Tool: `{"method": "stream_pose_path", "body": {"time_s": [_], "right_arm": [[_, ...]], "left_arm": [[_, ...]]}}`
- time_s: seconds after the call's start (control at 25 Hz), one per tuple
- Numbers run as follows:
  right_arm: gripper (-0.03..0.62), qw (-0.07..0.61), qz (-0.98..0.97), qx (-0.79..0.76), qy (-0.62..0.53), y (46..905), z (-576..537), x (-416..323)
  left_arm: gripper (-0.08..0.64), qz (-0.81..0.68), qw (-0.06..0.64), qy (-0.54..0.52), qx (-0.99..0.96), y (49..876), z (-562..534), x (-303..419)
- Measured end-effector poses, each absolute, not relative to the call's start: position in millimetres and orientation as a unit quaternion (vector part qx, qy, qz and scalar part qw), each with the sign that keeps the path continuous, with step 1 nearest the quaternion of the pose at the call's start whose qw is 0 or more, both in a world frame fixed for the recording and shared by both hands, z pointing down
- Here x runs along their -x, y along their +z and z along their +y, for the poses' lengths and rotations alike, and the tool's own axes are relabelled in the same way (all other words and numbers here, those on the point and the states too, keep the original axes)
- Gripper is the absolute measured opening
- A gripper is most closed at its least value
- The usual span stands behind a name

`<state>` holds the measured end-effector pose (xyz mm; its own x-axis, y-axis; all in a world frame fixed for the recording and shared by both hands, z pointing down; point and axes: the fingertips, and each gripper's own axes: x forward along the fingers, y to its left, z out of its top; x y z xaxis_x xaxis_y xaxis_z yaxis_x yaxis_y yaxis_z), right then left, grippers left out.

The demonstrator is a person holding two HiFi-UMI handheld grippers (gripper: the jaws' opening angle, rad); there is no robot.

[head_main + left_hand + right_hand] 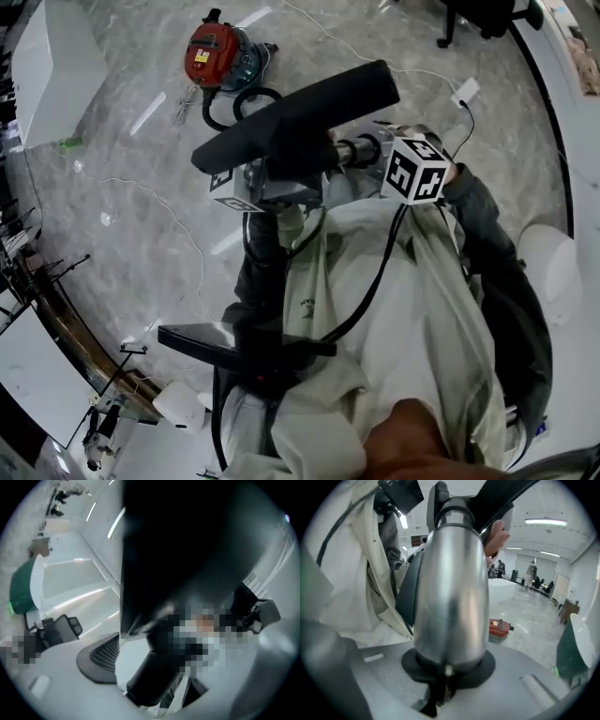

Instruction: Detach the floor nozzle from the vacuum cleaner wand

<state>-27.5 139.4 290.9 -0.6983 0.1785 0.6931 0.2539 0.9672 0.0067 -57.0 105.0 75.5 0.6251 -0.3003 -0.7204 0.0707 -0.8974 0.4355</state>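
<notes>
1. L gripper (157, 686): jaws spread wide, neck of black bar-shaped plastic floor nozzle (300, 111) betw. them, pads not pressing.
2. R gripper (447, 670): pinching shiny silver metal vacuum wand (450, 588).
3. Nozzle on wand end, raised off grey marble floor (122, 187); red canister vacuum (217, 54) beyond.

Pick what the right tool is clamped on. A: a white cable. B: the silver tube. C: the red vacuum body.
B: the silver tube fills the gap between the right tool's jaws, while the red vacuum body sits apart on the floor.
</notes>
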Motion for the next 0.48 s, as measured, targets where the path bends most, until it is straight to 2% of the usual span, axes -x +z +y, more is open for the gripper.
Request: {"method": "stream_pose_path", "body": {"time_s": [0.12,0.2,0.28,0.36,0.48], "right_arm": [[0.057,0.36,-0.919,0.152,-0.042,287,148,26],[0.058,0.357,-0.921,0.149,-0.039,284,144,25],[0.058,0.356,-0.926,0.121,-0.041,281,130,24],[0.058,0.362,-0.927,0.084,-0.045,280,110,17],[0.058,0.376,-0.923,0.067,-0.046,287,95,-3]], "left_arm": [[0.422,-0.005,0.214,-0.445,-0.87,74,112,56],[0.425,-0.029,0.219,-0.46,-0.86,86,105,64],[0.453,-0.131,0.226,-0.463,-0.847,114,92,88],[0.435,-0.281,0.216,-0.444,-0.823,146,91,133],[0.416,-0.411,0.14,-0.385,-0.815,134,121,186]]}}
